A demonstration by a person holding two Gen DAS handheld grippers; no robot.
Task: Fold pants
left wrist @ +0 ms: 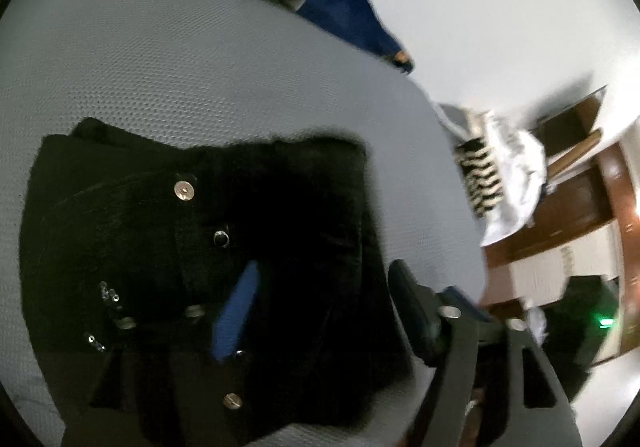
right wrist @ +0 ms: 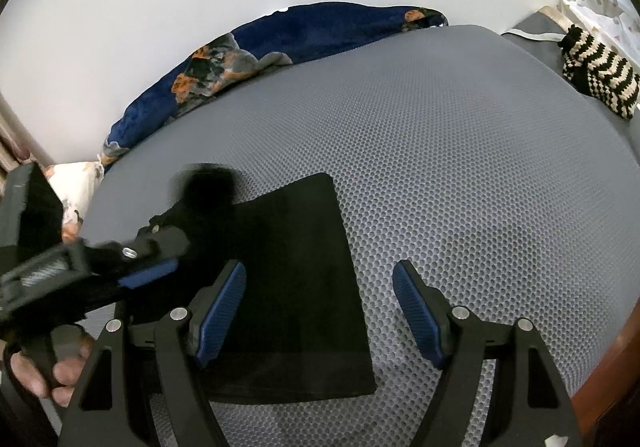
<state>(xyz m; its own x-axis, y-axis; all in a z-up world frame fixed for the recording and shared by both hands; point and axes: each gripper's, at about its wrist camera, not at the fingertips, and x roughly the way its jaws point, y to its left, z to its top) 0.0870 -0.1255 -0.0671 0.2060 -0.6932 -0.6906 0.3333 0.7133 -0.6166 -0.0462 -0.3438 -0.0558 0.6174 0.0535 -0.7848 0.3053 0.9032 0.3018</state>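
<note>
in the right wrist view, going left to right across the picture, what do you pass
left hand-held gripper → folded black pants → bare grey mesh surface → black and white striped knit item at the far right edge

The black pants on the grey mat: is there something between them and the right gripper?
Nothing visible does. The right gripper hangs open just above the black pants on the grey mat. The left gripper sits over their left part, not between.
</note>
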